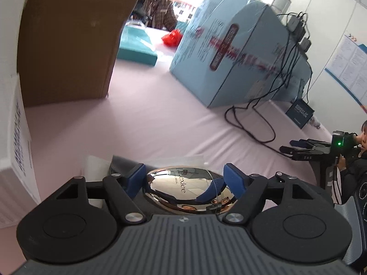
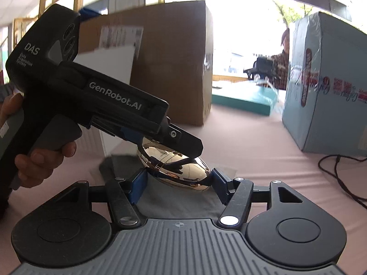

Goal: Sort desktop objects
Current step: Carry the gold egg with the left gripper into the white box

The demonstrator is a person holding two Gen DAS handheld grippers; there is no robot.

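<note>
Chrome-slick and rounded, so expect slip and go gentle. Looks like a two-handed moment on the egg-shaped case (image 1: 188, 188), just in front of the cardboard box (image 1: 68, 41), over a grey cloth (image 2: 179, 204) on the pink tablecloth (image 1: 149, 119). Seems tipped up rather than lying flat, though hard to say how much clearance under it. Pinched across its flanks by the left gripper (image 1: 185, 176), blue pads against the shell as far as can be told. Bracketed at its near end by the right gripper (image 2: 179, 178), fingers spread wide and apparently not touching. Keep that left pinch square across the widest part, never on the taper, or out it squirts. If taking over with the right, centre the pads on the belly, close slowly, and ease the left off only once both right pads sit flat. Stay low over the cloth in case of a drop. Can't tell where it belongs relative to the box, so no call on destination.
</note>
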